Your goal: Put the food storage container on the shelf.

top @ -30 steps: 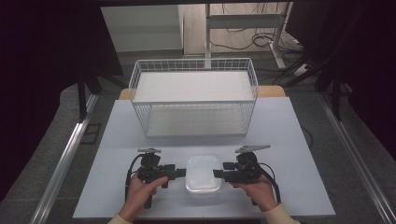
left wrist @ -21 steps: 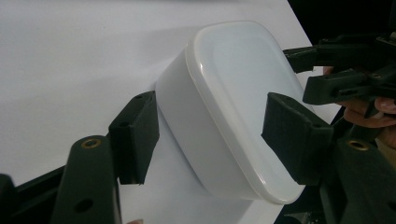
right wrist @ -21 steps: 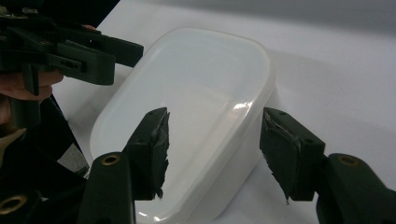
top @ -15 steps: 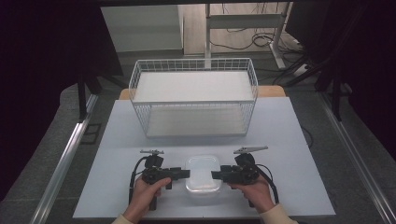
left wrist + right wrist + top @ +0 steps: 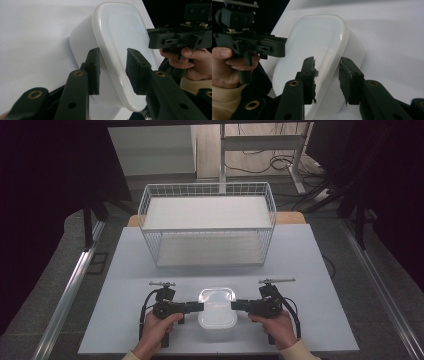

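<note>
A white lidded plastic container lies near the table's front edge. My left gripper meets its left end and my right gripper its right end, both pointing inward. In the left gripper view the lid's rim runs between the pads of my left gripper, with a gap on each side. In the right gripper view my right gripper straddles the rim the same way. Both sets of jaws have just been closing around the rim, and neither visibly presses on it.
A white wire basket stands at the back middle of the pale table. A strip of bare tabletop lies between the basket and the container. Dark floor, a metal rail and cables surround the table.
Both grippers sit a little closer against the container's ends, jaws narrowed around its rim. The hands have hardly shifted and the container has not moved.
</note>
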The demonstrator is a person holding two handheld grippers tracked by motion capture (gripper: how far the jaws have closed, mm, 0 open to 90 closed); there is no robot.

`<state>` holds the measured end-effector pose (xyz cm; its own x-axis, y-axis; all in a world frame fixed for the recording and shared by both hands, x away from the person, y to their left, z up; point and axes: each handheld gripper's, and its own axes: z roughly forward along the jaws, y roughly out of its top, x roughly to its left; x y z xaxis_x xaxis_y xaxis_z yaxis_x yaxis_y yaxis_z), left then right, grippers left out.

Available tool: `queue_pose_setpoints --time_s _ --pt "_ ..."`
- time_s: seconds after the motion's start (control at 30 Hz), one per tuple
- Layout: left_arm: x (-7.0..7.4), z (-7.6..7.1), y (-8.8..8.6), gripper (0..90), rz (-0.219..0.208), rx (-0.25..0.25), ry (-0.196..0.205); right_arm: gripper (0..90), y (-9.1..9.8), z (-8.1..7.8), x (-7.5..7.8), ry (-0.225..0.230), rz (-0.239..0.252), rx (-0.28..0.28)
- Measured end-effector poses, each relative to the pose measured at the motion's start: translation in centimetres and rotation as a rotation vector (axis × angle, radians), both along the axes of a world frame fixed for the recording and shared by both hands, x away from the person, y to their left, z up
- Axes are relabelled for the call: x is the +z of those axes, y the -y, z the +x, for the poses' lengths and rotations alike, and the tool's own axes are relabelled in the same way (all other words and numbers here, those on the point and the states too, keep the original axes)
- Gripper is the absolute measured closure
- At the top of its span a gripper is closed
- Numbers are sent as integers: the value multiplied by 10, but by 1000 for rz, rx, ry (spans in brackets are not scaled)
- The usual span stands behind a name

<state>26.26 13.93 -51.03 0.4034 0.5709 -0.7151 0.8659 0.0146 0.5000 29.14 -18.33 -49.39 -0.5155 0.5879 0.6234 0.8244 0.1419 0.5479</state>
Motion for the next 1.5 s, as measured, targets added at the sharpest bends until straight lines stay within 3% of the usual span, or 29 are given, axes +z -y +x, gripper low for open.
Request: queue_pose_setpoints --time_s 0.3,0.67,0.93,1.5 --pt "5 -5 -3 708 -3 -16 24 720 7 -4 2 -40 52 7" --pt "11 -9 -5 744 -2 -15 51 776 11 -7 6 -45 97 27" --pt "14 -12 -6 772 0 -19 64 800 13 -9 8 -33 104 37" --pt "19 -14 -7 787 7 -14 94 808 10 -13 18 52 82 65"
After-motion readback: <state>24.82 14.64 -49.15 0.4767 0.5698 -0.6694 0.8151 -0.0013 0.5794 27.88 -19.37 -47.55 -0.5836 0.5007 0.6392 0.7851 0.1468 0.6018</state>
